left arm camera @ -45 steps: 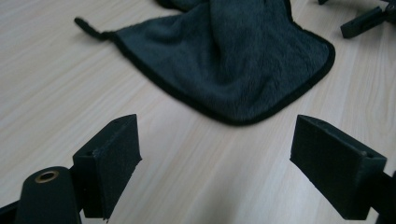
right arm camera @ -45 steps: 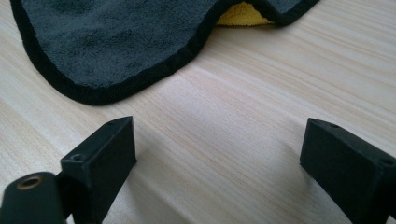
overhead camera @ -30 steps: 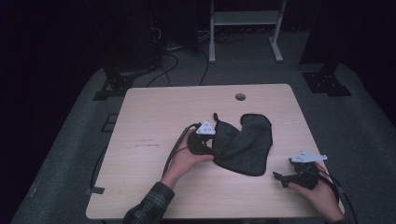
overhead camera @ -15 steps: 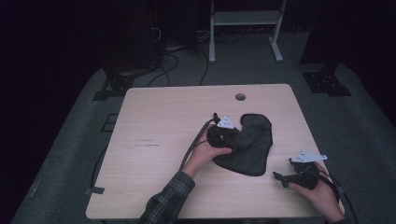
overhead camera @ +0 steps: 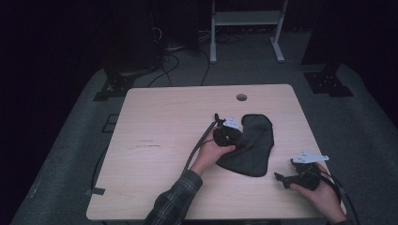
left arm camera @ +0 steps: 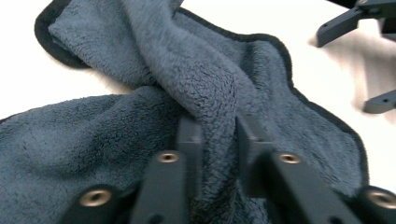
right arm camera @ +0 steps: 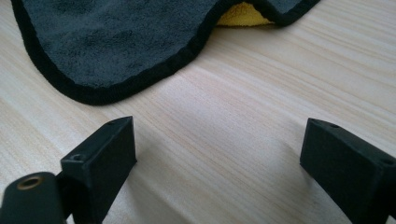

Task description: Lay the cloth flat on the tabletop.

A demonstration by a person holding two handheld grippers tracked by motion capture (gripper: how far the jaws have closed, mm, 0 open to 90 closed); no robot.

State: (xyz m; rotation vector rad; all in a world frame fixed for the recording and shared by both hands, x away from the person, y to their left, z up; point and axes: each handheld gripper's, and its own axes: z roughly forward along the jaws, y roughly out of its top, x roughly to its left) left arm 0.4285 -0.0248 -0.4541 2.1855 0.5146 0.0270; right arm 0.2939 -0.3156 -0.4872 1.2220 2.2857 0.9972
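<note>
The dark grey cloth (left arm camera: 233, 93) has a raised fold pinched between the jaws of the left gripper (left arm camera: 217, 140), which have just been closing on it. The cloth lies crumpled on the pale wooden table (overhead camera: 164, 122), just below the round hole (overhead camera: 241, 97) near its far edge. Beside the cloth's near right corner, the right gripper (right arm camera: 217, 163) rests on the table, jaws wide apart, nothing between them.
</note>
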